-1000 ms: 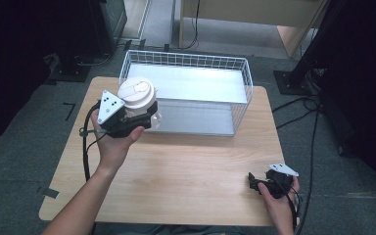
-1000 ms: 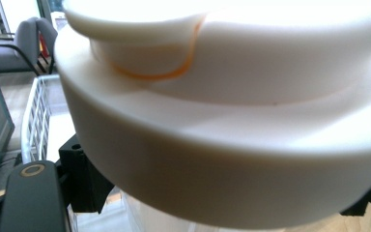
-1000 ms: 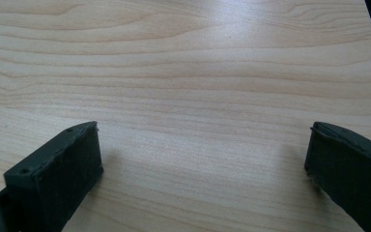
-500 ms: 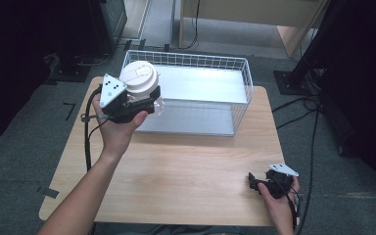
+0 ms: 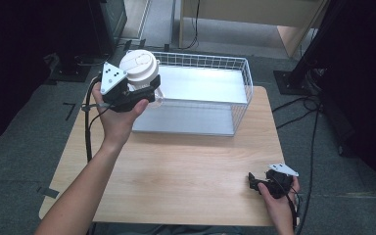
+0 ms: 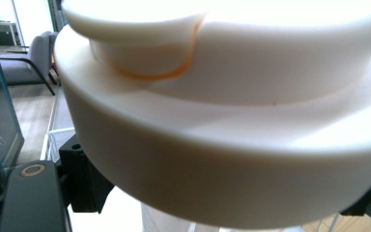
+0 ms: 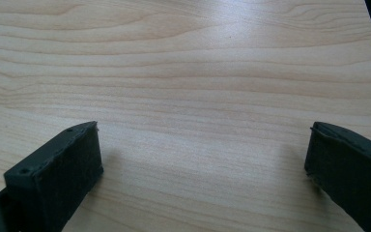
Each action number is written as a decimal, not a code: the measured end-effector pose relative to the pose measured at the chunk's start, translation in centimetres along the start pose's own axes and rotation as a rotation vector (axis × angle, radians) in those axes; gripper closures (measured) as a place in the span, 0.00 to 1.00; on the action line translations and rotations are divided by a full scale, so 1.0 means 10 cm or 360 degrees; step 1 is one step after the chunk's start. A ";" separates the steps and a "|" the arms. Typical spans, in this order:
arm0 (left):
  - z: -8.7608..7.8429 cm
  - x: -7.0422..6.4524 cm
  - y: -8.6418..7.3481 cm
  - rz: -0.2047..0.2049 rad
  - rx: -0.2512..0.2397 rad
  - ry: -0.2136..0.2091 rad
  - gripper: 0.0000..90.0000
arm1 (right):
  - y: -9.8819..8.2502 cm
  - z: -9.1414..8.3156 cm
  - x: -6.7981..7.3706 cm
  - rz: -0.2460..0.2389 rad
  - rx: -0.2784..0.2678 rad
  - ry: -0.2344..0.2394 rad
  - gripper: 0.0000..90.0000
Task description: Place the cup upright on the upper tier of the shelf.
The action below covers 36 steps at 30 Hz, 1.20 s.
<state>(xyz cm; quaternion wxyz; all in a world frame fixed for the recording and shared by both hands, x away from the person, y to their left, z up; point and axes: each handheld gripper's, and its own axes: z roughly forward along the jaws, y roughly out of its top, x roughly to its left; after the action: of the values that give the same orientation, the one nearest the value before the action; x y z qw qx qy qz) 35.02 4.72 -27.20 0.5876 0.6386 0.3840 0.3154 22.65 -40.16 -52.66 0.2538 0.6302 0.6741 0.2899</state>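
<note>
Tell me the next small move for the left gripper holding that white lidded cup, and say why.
Probably carry it a little farther right over the wire basket, then lower. The left gripper holds the white lidded cup at the basket's near-left corner, above the rim, not yet clearly inside. The right gripper rests open on the table.

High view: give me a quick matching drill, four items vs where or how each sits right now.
Things:
1. white lidded cup
2. wire basket
3. left gripper
4. right gripper

States:
A. low at the table's near right corner, jaws apart
B. at the table's far edge
C. raised at the basket's left end
D. clamped on the cup

Pairs: 1-C, 2-B, 3-D, 4-A
</note>
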 end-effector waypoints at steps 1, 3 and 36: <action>0.02 0.01 0.01 -0.0006 0.0001 0.0002 0.18 | 0.00 0.00 0.00 -0.0003 -0.0002 -0.0001 0.00; 0.05 0.03 0.03 -0.0044 0.0002 -0.0015 0.18 | 0.00 0.00 0.00 0.0000 0.0000 0.0000 0.00; 0.88 0.24 0.01 -0.0005 0.0020 0.0157 0.18 | 0.00 0.00 0.00 -0.0003 0.0000 0.0000 0.00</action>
<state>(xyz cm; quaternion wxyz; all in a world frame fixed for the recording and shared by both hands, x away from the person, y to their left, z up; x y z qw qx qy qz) 43.78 2.31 -28.15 0.5644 0.6254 0.4154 0.3432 22.66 -40.18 -52.66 0.2542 0.6295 0.6747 0.2896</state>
